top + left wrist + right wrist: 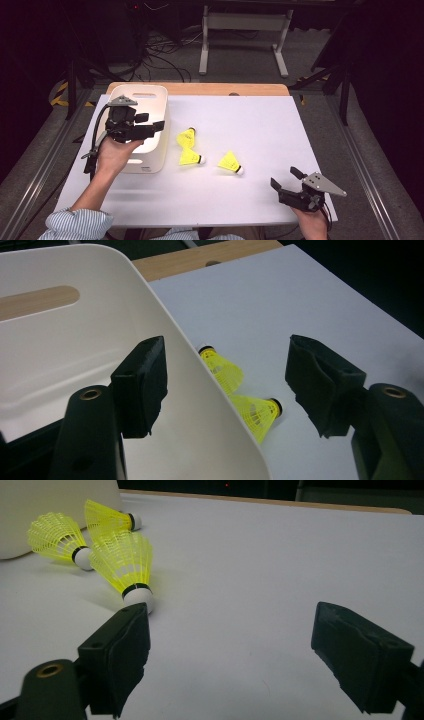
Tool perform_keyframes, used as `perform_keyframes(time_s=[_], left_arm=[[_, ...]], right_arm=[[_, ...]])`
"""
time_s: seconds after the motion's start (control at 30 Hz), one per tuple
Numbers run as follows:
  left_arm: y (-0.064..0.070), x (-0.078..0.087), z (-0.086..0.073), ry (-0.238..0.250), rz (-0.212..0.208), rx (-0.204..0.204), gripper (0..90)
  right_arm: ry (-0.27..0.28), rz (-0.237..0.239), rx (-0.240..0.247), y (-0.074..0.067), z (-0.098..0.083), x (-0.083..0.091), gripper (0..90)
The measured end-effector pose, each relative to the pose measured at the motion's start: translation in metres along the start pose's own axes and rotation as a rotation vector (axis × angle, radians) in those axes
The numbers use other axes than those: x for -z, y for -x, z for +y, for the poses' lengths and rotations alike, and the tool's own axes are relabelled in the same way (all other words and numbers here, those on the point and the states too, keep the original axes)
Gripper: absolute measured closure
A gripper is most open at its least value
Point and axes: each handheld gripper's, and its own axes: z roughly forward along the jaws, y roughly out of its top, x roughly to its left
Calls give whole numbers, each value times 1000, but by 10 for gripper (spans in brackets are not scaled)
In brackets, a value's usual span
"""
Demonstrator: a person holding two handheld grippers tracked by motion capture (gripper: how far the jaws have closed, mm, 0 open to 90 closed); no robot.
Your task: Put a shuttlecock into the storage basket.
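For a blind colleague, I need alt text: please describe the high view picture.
Three yellow shuttlecocks lie on a white table, beside a white bin at its left. The person's left gripper is held open over the bin's rim with nothing between its jaws. The right gripper, also open, rests near the table's front right corner.

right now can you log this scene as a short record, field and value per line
surface: white table top
container: white bin at the left, nothing seen inside it
shuttlecocks: three yellow ones lying on the table, outside the bin; far shuttlecock and middle shuttlecock beside the bin wall, near shuttlecock apart to the right
left gripper: open, jaws straddling the bin's right wall, holding nothing
right gripper: open, low over the table at the near right, holding nothing, aimed toward the near shuttlecock
progress: no shuttlecock in the bin yet
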Motion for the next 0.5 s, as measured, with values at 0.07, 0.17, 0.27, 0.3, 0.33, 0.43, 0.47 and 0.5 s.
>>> perform_keyframes(time_s=[0.07, 0.17, 0.27, 0.3, 0.33, 0.43, 0.47, 0.5], left_arm=[[1, -1, 0, -3, -1, -3, 340], [4, -4, 2, -4, -5, -6, 341], [6, -6, 3, -7, -7, -8, 343], [7, -7, 4, -7, -7, -8, 343], [7, -8, 4, -5, -8, -13, 344], [9, -10, 6, -3, -13, -17, 345], [10, -11, 6, 1, -15, -18, 346], [10, -11, 6, 1, -15, -18, 348]], right_arm=[[1, 1, 0, 0, 0, 0, 168], [0, 4, 3, 0, 0, -1, 168], [-4, 3, 5, -1, 0, -1, 168], [-4, 5, 5, -1, 0, -1, 168], [-3, 6, 3, -1, 0, -1, 169], [-2, 10, -2, -1, 1, -1, 169], [-2, 11, -2, -1, 1, -1, 169], [-1, 14, 1, -1, 1, -1, 169]])
